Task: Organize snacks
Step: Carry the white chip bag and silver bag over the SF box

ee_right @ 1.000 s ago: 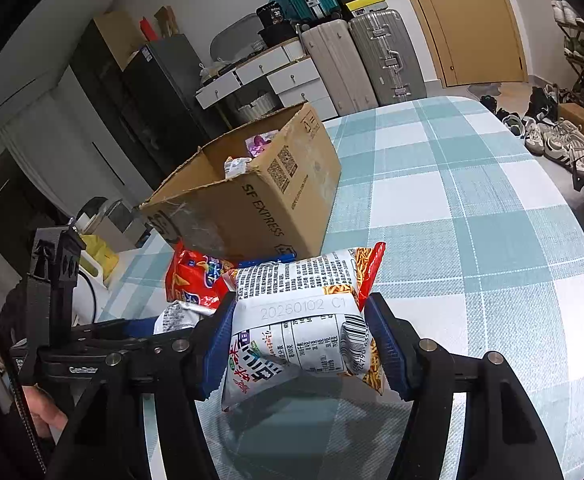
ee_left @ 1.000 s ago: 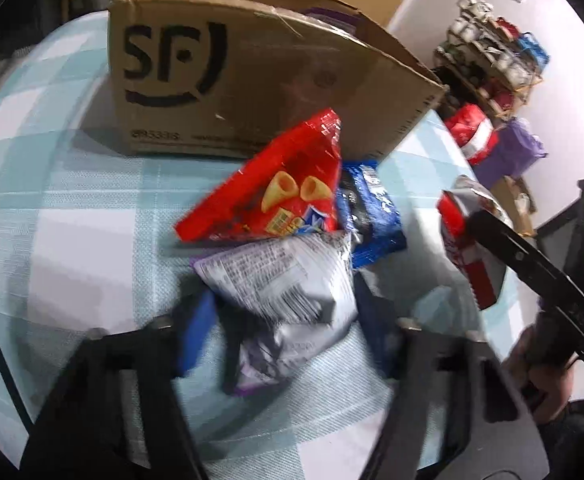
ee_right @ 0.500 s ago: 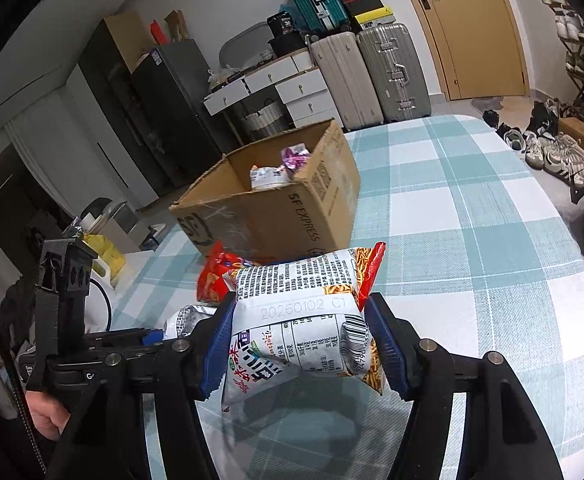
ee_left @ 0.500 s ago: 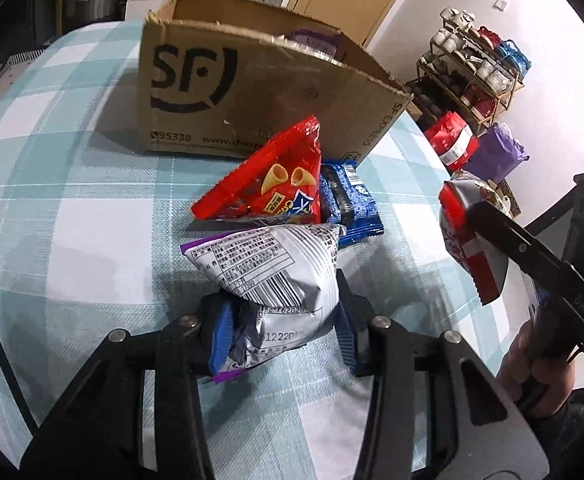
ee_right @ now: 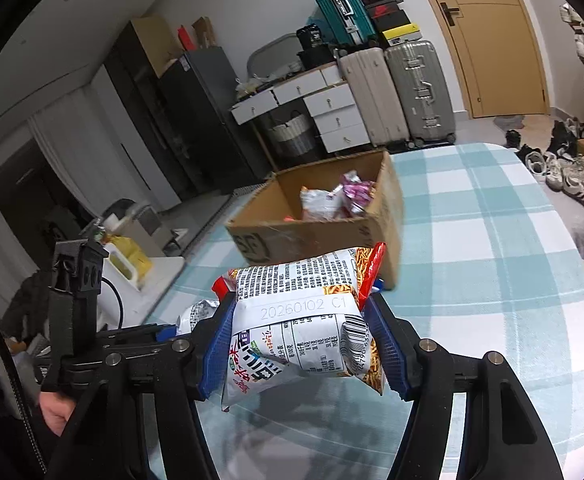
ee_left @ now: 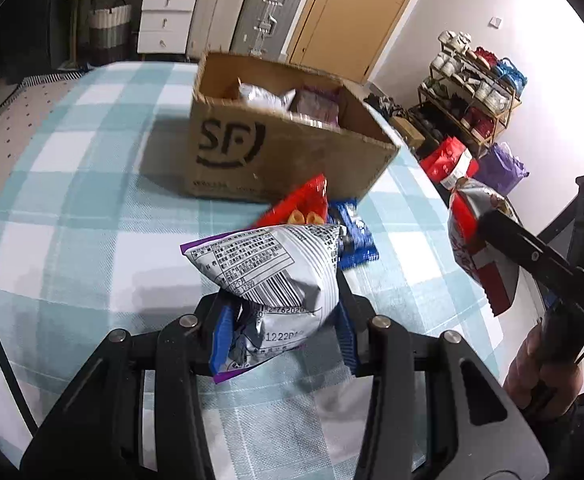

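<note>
**A:** Nearest first: your left gripper (ee_left: 281,322) is clamped low on the silver-and-purple snack bag (ee_left: 269,268), and the fat end of the bag balloons out above the pads. What worries you there?

**B:** The pinch sits at the bag's tail (slick foil, mostly air). If you swing it fast, I'd judge it can slither out or pivot and drop short of the box.

**A:** And your right gripper (ee_right: 302,350)?

**B:** It is closed on the white fries packet (ee_right: 304,320), squeezed across the middle and held off the checked tablecloth (ee_right: 492,248). Press harder and you may crush what's inside.

**A:** Further out?

**B:** The red corn-snack bag (ee_left: 302,202) and the blue packet (ee_left: 354,232) lie on the cloth, right against the front of the cardboard box (ee_left: 275,148). Come in low and a hanging bag could snag the near wall or drag those two along.

**A:** And the box itself?

**B:** It is open, with a couple of packets already inside. Both your tools head for one opening, so you could knock them together above it.
</note>
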### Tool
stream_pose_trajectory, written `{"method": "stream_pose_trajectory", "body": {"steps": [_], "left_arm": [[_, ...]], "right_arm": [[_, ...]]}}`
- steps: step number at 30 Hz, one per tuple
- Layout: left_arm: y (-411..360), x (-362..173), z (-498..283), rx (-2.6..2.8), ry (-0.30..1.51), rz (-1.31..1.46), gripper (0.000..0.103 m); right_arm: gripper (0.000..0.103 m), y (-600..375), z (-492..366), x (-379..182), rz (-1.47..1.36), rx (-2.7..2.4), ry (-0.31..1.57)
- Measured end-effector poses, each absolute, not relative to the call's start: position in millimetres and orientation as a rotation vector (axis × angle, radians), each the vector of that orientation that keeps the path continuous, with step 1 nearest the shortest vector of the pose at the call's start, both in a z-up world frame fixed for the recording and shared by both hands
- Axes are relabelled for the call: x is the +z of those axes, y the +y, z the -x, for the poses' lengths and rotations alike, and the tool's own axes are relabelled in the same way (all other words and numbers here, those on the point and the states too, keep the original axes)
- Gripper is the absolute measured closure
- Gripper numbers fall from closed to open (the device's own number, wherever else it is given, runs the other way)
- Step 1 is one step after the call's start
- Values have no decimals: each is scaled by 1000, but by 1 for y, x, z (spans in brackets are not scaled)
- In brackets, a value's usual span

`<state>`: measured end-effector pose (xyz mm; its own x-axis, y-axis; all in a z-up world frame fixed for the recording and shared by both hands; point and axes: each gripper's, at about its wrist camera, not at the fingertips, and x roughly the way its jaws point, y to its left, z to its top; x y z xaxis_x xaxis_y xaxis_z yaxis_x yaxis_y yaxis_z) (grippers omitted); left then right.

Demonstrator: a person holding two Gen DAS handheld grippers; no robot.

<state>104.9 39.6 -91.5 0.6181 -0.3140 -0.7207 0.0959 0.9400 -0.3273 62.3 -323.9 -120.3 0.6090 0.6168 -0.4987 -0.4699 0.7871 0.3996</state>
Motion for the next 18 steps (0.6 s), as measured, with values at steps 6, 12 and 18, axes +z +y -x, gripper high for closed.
{"method": "stream_pose_trajectory", "body": {"steps": [6,12,18], "left_arm": [[56,-55,-103,-234,788,266,63],[66,-20,-111,-235,736,242,63],[72,11,-127,-236,710,220,63]], "right_arm": [[39,-315,-62,-96,-226,656,619],[39,-305,-70,-73,-198,670,587],[39,-296,-86,-55,-187,683,565]]}}
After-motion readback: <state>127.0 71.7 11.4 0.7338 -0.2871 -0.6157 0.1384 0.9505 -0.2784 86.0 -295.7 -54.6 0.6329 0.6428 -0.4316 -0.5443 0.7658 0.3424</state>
